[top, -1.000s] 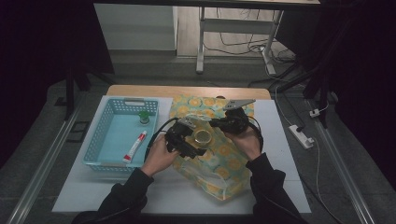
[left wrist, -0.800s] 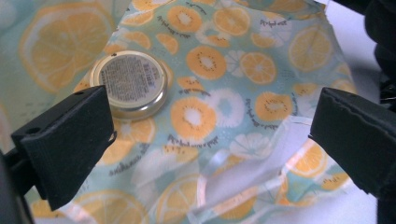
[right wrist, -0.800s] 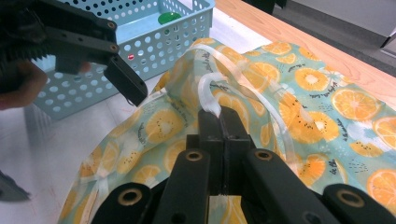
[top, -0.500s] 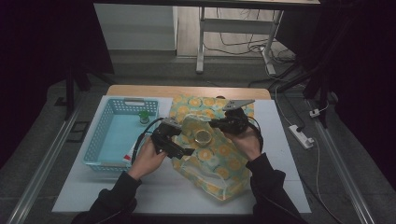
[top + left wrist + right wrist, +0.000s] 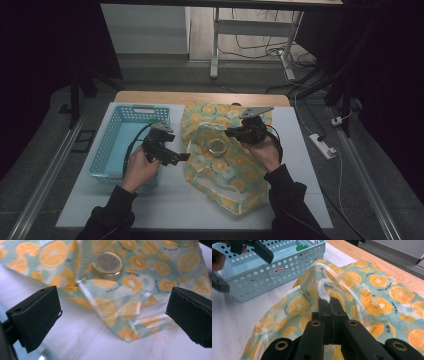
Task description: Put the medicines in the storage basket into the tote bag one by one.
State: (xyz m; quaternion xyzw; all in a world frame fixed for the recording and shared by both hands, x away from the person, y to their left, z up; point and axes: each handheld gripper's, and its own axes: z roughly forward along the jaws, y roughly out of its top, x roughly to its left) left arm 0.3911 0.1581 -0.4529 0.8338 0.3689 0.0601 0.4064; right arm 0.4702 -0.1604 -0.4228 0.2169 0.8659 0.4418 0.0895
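A see-through bag (image 5: 235, 170) printed with orange slices lies on the white table. A jar with a gold lid (image 5: 216, 146) sits in its open mouth, and the gold lid (image 5: 107, 262) is close ahead in the left gripper view. My right gripper (image 5: 231, 133) is shut on the bag's clear handle (image 5: 324, 293) and holds the mouth up. My left gripper (image 5: 176, 150) hangs open with nothing between its jaws, between the bag and the basket. In its own view the left gripper (image 5: 112, 312) faces the bag's corner.
A light blue perforated basket (image 5: 107, 145) stands at the table's left, with a green-capped item (image 5: 156, 121) at its far end. That basket (image 5: 274, 277) also lies beyond the bag in the right gripper view. A power strip (image 5: 322, 146) lies off the table's right edge.
My left gripper has drawn back leftward from the jar toward the basket, jaws open. The jar stays in the bag. The right gripper keeps its hold and has not moved.
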